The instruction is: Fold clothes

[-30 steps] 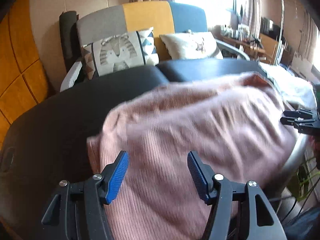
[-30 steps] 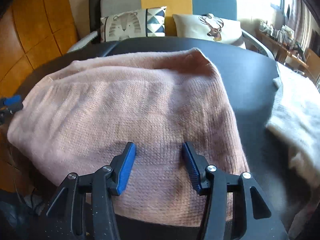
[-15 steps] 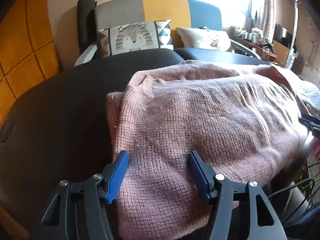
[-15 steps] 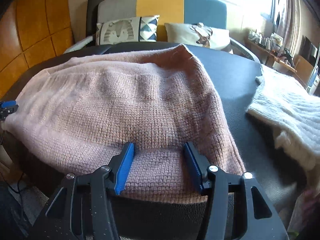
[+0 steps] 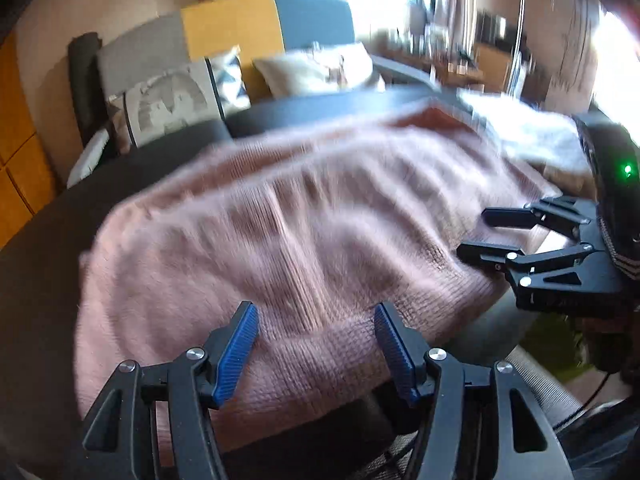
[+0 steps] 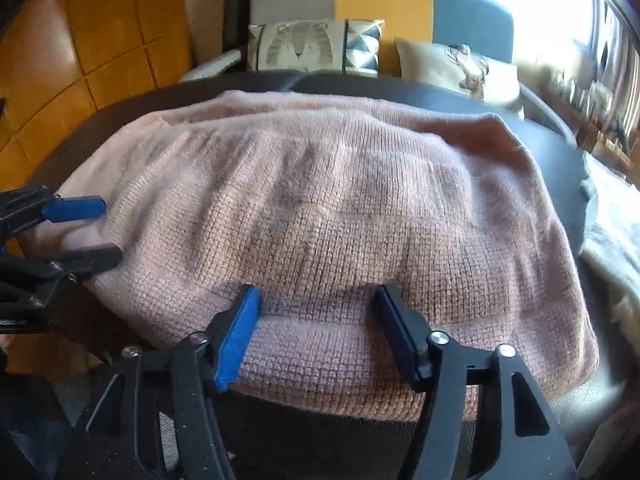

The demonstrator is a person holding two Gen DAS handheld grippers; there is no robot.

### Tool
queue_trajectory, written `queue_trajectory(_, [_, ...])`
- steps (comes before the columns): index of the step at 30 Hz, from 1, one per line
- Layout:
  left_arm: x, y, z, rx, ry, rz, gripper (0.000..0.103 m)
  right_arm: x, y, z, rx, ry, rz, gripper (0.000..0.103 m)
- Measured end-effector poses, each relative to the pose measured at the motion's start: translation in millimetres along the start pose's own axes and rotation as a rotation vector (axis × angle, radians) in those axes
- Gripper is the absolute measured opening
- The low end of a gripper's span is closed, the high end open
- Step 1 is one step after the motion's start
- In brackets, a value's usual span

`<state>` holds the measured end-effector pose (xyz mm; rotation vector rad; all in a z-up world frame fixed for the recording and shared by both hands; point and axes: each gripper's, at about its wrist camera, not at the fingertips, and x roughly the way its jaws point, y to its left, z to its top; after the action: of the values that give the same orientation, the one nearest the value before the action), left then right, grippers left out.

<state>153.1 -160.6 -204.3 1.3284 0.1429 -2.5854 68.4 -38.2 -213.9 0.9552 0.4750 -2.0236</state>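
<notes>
Pink knitted sweater (image 6: 328, 216) is lying folded over on the dark table (image 6: 560, 152), its thick near hem hanging just past the table's near edge. We are holding both claws at that hem. Our right gripper (image 6: 316, 332) is opening as we look: the rolled hem is sitting between its blue pads, but the pads are not pinching it, so we are holding nothing there. Our left gripper (image 5: 316, 344) is standing wide as well, with the hem bulging between its fingers and no grip that we can see. From the left wrist view the right gripper's black fingers are showing at the sweater's right side.

We are judging that one fold has been laid and the next is waiting. The risks we are seeing:

- The hem is overhanging the edge, so a loosely taken grab may be dragging the whole sweater off toward us.
- The knit is thick and layered; closing too shallow may be catching only the top layer and pulling the fold apart.
- The white fluffy garment (image 6: 612, 232) is lying just beside the sweater on the right, and a wide sweep may be snagging it.
- The left view is blurred, so we cannot tell how flat the far edge is lying.
</notes>
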Motion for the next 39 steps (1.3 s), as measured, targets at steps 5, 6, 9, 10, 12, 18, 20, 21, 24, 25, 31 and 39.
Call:
queue_trajectory(5, [5, -1, -15, 0.03, -0.009, 0.011, 0.063, 0, -2, -7, -0.019, -0.015, 0.029, 0.066])
queue_trajectory(6, [5, 2, -15, 0.022, -0.013, -0.001, 0.063, 1, -2, -8, -0.023, -0.017, 0.029, 0.066])
queue_trajectory(9, [1, 9, -14, -0.007, -0.021, -0.021, 0.062, 2, -2, -6, -0.025, -0.011, 0.021, 0.067])
queue_trajectory(10, [-1, 11, -14, -0.017, -0.023, -0.024, 0.062, 1, -2, -4, -0.024, -0.004, 0.019, 0.067])
queue_trajectory(12, [-6, 15, -13, -0.039, -0.034, -0.011, 0.062, -6, -10, 6, -0.003, -0.02, 0.005, 0.067])
queue_trajectory(18, [-25, 46, -25, -0.144, -0.065, 0.098, 0.062, -7, -42, 4, 0.053, -0.022, -0.099, 0.067])
queue_trajectory(20, [-22, 62, -33, -0.192, -0.041, 0.123, 0.062, -2, -53, -5, 0.073, -0.015, -0.082, 0.069])
queue_trajectory(21, [-18, 70, -39, -0.216, -0.025, 0.118, 0.062, -4, -54, -8, 0.069, -0.039, -0.073, 0.069])
queue_trajectory(24, [-20, 79, -50, -0.206, -0.066, 0.08, 0.062, -4, -51, -11, 0.044, -0.056, -0.08, 0.07])
queue_trajectory(25, [-21, 79, -52, -0.194, -0.075, 0.078, 0.063, -4, -52, -11, 0.047, -0.057, -0.08, 0.07])
queue_trajectory(31, [-31, 87, -58, -0.238, -0.075, 0.083, 0.062, -11, -52, -5, 0.054, -0.019, -0.081, 0.071])
queue_trajectory(39, [-32, 82, -58, -0.224, -0.043, 0.179, 0.062, -15, -31, 13, 0.058, 0.033, -0.02, 0.075])
